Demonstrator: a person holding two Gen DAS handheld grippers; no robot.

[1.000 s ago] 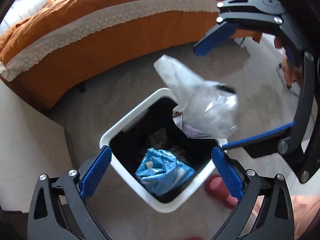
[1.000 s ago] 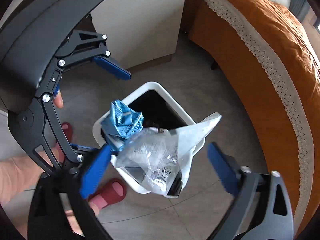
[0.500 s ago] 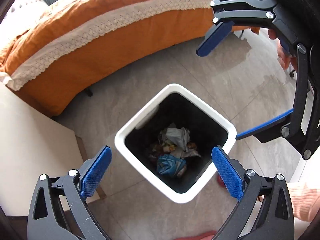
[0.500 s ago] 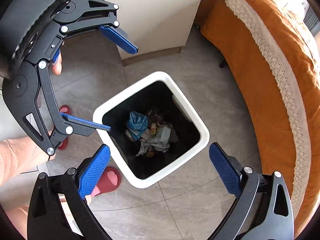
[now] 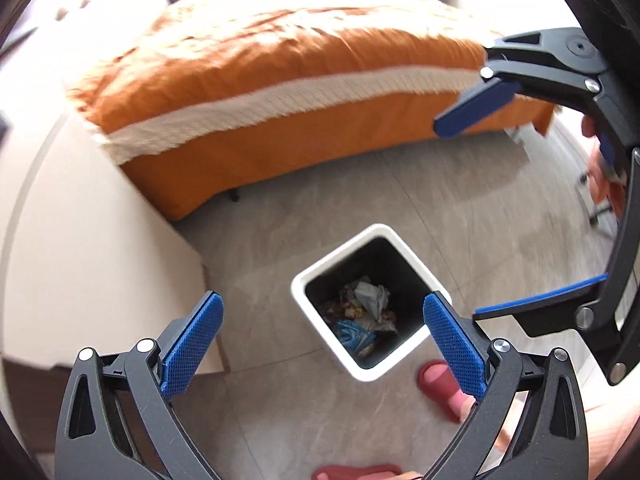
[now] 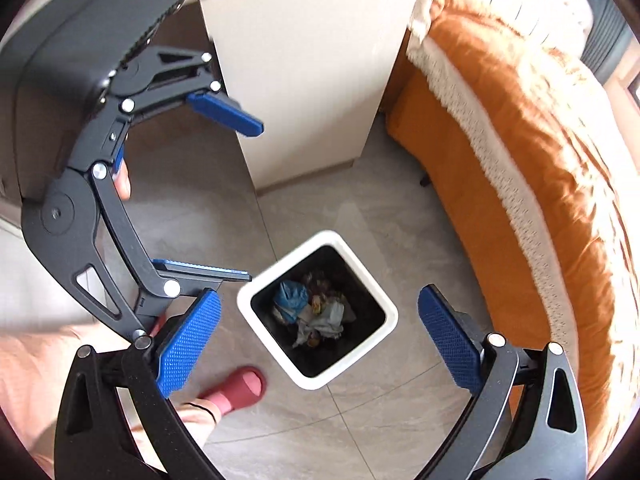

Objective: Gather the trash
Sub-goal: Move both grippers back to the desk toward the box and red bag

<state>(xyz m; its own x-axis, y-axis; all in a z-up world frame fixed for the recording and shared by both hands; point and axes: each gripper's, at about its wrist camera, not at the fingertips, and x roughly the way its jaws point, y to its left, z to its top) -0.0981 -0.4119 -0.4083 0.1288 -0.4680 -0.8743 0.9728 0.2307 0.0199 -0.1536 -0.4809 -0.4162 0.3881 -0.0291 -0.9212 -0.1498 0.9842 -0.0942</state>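
White-rimmed and dark inside, the square trash bin [image 5: 384,236] stands on the grey tile floor [image 5: 460,208] beside the orange-covered bed [image 5: 280,80]. Crumpled paper [image 5: 370,296] and a blue wrapper [image 5: 352,330] lie at its bottom. I hold my left tool [image 5: 320,344] and my right tool [image 6: 318,338] high above the bin, both spread wide, gripping nothing. Judging from this, the drop is done. To continue well, I should keep both spread and clear of each other while seeking more trash.
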